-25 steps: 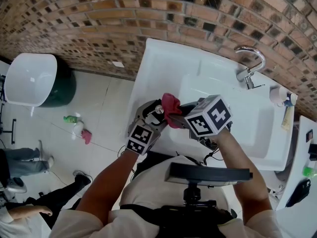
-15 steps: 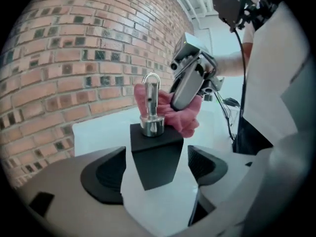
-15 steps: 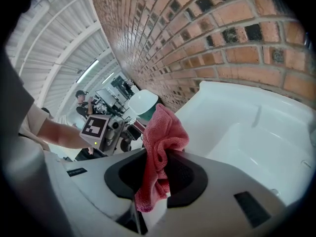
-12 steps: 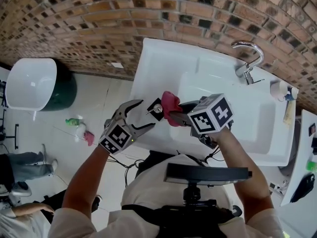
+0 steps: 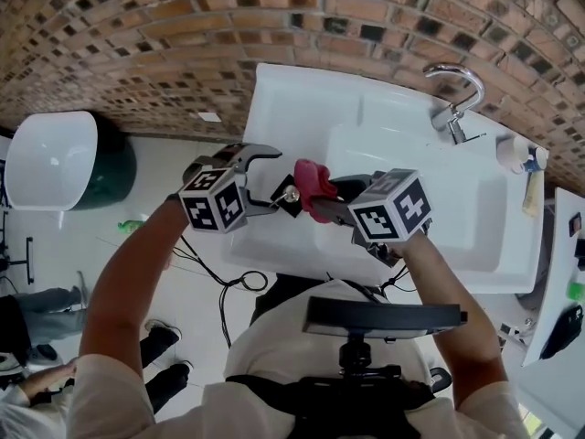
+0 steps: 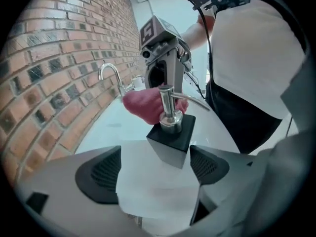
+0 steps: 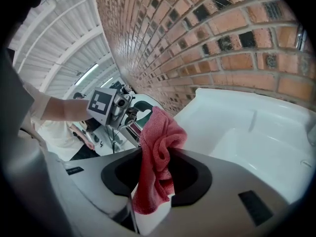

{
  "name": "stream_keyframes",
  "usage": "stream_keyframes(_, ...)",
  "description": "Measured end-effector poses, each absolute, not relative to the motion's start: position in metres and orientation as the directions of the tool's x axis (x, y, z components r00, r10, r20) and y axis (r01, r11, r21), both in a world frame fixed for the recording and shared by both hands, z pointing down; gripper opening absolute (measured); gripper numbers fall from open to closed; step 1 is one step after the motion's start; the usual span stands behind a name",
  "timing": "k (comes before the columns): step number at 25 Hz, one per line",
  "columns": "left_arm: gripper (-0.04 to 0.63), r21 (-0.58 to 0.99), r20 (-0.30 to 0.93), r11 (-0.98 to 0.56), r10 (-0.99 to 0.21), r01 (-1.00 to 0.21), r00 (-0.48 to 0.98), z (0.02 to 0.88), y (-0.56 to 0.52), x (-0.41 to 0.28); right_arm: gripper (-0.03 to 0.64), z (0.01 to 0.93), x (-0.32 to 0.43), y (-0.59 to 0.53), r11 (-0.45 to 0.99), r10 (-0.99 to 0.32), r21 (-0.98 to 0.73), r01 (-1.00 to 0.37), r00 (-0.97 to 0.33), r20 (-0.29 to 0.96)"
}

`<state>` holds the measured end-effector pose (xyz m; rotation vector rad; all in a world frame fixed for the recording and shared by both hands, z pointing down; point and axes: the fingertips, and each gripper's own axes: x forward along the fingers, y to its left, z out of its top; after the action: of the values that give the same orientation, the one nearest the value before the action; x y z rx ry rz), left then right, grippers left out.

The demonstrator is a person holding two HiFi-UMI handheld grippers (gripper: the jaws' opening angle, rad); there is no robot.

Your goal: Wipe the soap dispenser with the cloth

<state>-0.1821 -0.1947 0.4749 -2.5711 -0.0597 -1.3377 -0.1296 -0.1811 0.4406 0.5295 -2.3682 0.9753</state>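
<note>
Wiping the soap dispenser (image 5: 291, 195) on the sink (image 5: 302, 108) rim: my right gripper (image 5: 335, 201) is clenching the red cloth (image 5: 313, 185) at its pump; my left gripper (image 5: 272, 179), jaws just opening, is straddling it, released. I am recommending re-gripping first.

one soap dispenser (image 5: 291, 197), one cloth (image 5: 313, 183), one tap (image 5: 454, 99)

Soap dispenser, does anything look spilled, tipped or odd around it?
Nothing stands out. The soap dispenser stands upright on the sink deck, no spill visible. The left claw, whose jaws have just been opening, straddles it without touching; the right claw grips the red cloth by its pump.
</note>
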Motion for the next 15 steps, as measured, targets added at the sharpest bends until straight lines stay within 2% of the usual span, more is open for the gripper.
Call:
stream_keyframes(5,0.448,-0.081,0.814,-0.967,0.077,0.243,0.576,0.493,-0.164,-0.162,0.167,0.442,-0.138,-0.187,0.652,-0.187,-0.551,-0.521,-0.815,0.548)
stream_keyframes(11,0.451,-0.126,0.762,-0.975,0.023,0.182,0.647,0.5,-0.163,-0.142,0.192,0.448,-0.144,-0.188,0.628,-0.171,-0.586,-0.512,-0.825,0.538)
stream_keyframes(15,0.451,-0.143,0.723,-0.987,-0.05,0.078,0.689,0.499,-0.166,-0.141,0.152,0.445,-0.143,-0.191,0.658,-0.196,-0.544,-0.521,-0.815,0.545)
